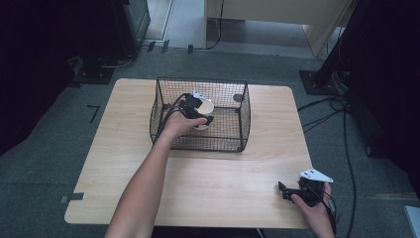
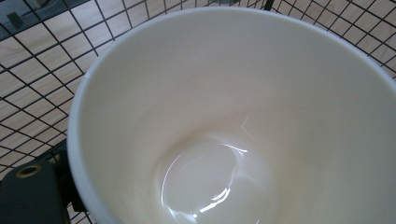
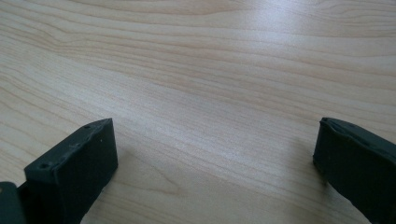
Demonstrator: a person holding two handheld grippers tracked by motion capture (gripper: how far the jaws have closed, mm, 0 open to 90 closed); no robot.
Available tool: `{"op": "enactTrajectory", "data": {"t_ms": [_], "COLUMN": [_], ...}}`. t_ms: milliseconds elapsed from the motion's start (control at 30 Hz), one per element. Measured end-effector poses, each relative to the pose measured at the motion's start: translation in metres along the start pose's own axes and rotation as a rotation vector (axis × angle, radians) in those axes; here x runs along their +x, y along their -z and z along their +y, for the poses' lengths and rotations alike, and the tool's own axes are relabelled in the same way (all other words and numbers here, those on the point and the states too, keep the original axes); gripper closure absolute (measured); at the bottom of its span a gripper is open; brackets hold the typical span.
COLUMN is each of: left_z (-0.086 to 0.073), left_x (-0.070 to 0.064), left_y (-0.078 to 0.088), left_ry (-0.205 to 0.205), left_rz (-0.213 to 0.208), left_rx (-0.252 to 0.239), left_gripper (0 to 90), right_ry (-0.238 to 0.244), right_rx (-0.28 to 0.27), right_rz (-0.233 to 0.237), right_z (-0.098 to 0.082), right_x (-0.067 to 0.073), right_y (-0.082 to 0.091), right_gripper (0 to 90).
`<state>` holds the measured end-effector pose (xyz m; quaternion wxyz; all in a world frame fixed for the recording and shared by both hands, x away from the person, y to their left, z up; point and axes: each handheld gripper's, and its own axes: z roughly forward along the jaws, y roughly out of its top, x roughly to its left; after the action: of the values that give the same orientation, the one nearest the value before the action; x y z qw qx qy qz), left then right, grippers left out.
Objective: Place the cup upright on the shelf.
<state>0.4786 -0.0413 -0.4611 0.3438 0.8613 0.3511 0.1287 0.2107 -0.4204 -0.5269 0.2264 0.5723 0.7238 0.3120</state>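
Light wooden table (image 1: 208,183) with rounded corners; black wire basket (image 1: 237,134) standing on its far half. Grey carpeted floor (image 1: 64,134) beneath.

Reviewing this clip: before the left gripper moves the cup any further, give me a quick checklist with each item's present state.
1. Left gripper at the white cup inside the wire basket: ok.
2. Jaws firmly shut on the cup's wall: cannot tell; one jaw shows outside the rim, the other is hidden.
3. Cup empty, nothing to spill: ok.
4. Cup resting on the basket floor or lifted: cannot tell.
5. Right gripper open, holding nothing, over bare table: ok.
6. Right gripper apart from the basket: ok.
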Motion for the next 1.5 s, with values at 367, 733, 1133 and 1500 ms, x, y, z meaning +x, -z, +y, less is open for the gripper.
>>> {"op": "enactTrajectory", "data": {"t_ms": [367, 733, 1133, 1500], "left_z": [-0.002, -0.001, 0.004, 0.01], "left_x": [0.0, 0.004, 0.005, 0.008], "left_y": [-0.001, 0.005, 0.02, 0.042], "left_ry": [0.016, 0.062, 0.087, 0.105], "left_rz": [0.01, 0.078, 0.126, 0.136], "left_rx": [0.055, 0.147, 0.077, -0.026], "left_gripper": [9.0, 5.4, 0.0, 0.0], "right_ry": [0.002, 0.002, 0.001, 0.001], "right_rx": [0.0, 0.0, 0.0, 0.0], "right_rz": [0.002, 0.001, 0.002, 0.001], "right_z": [0.0, 0.0, 0.0, 0.0], "right_x": [0.0, 0.0, 0.0, 0.0], "right_y": [0.0, 0.0, 0.0, 0.0], "right_gripper": [0.0, 0.0, 0.0, 0.0]}}
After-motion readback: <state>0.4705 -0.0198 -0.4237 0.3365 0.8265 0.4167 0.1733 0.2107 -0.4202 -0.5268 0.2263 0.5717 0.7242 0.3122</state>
